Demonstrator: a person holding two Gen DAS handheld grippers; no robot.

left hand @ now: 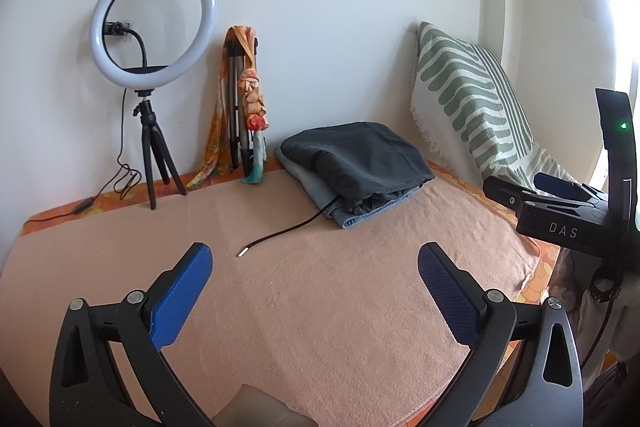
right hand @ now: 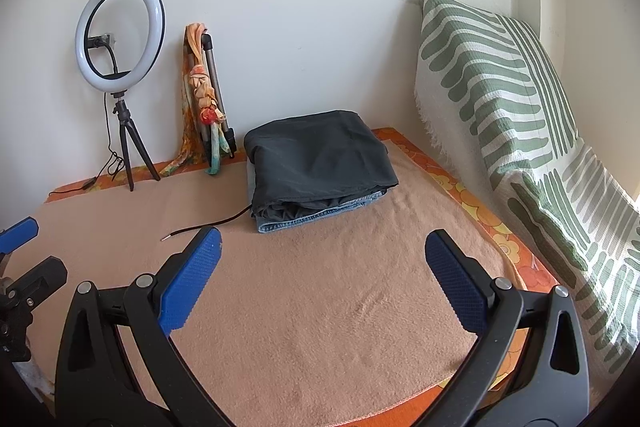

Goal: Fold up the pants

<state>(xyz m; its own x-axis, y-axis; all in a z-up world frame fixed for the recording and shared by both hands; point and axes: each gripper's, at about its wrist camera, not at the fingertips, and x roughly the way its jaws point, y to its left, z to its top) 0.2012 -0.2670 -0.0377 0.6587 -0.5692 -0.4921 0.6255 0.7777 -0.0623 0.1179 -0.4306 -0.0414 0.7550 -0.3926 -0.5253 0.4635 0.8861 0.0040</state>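
Dark grey pants (left hand: pixel 356 157) lie folded on top of folded blue jeans (left hand: pixel 320 187) at the back of the peach blanket (left hand: pixel 320 307). A black drawstring (left hand: pixel 280 233) with a metal tip trails from the pile toward the front left. My left gripper (left hand: pixel 316 255) hangs open over bare blanket, well short of the pile, with nothing between its fingers. In the right wrist view the same pants (right hand: pixel 316 155) lie ahead of my right gripper (right hand: pixel 324 239), which is also open and empty. One blue pad (right hand: pixel 18 229) of the left gripper shows at that view's left edge.
A ring light on a small tripod (left hand: pixel 154 27) stands at the back left with its cable on the bed. A folded tripod wrapped in an orange scarf (left hand: pixel 246 99) leans on the wall. A green striped pillow (right hand: pixel 500 107) lines the right side. The blanket ends at the right over an orange flowered sheet (right hand: pixel 480 211).
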